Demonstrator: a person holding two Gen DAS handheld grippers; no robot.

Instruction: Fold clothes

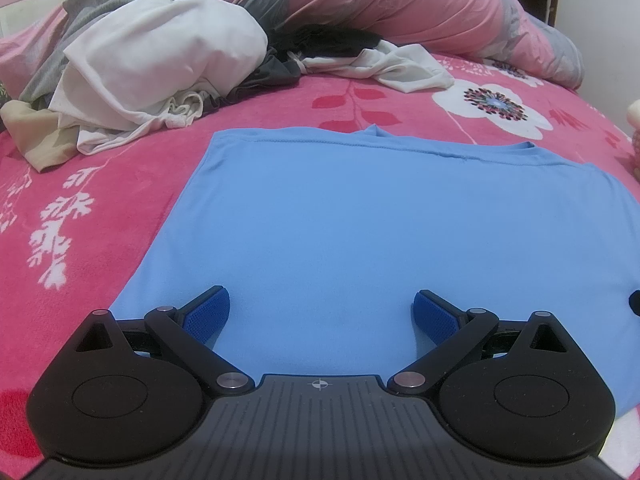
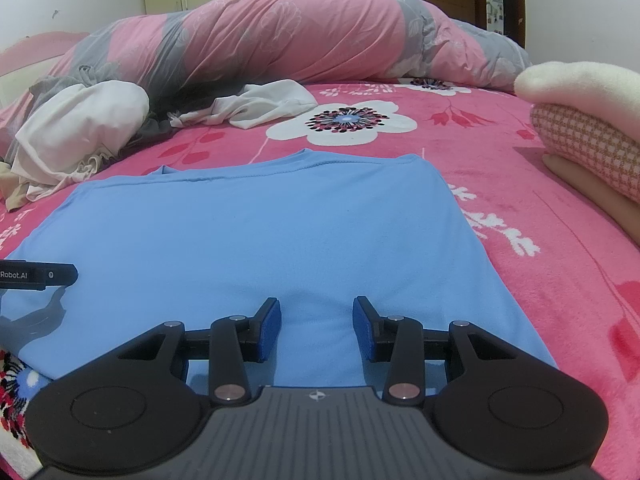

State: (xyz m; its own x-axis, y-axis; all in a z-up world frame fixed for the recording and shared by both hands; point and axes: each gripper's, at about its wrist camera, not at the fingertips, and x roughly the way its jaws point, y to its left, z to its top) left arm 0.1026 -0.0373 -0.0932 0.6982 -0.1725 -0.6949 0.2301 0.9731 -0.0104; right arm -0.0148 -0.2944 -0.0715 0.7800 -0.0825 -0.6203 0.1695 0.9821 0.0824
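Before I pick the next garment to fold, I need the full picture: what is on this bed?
blue shirt: one, light blue, flat on the blanket, under both claws
clothes pile: one heap, white, grey, beige and dark, far left
white garment: one, crumpled, beyond the shirt
blanket: one, pink with flowers, covers the bed
duvet: one, pink and grey, rolled along the far edge
checked item: one, pink and white, right edge
left claw: open wide, over the shirt's near edge
right claw: open, over the shirt

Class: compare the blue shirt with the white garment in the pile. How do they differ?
The blue shirt lies flat and smoothed near both grippers; the white garment is crumpled and bunched. The shirt lies alone; the white garment sits heaped among other clothes. Both rest on the pink bedspread.
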